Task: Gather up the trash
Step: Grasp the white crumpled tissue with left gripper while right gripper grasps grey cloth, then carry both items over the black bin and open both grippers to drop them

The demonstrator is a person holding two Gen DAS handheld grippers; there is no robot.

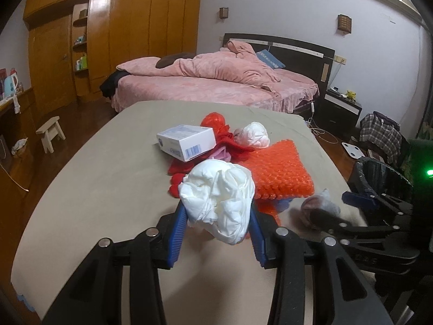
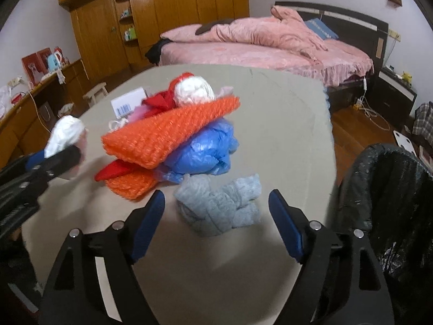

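Beige tabletop carries the trash pile. Left gripper pinches a crumpled white wad between its pads. Right gripper stands wide open, a grey-blue plastic bundle lying loose between its fingers.

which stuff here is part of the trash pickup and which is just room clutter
Job:
- white crumpled wad, held in left gripper
- grey plastic wad, between the open right gripper fingers
- orange bubble wrap
- blue bag
- white box
- black-lined bin

Lying about:
- bed
- stool
- kettle
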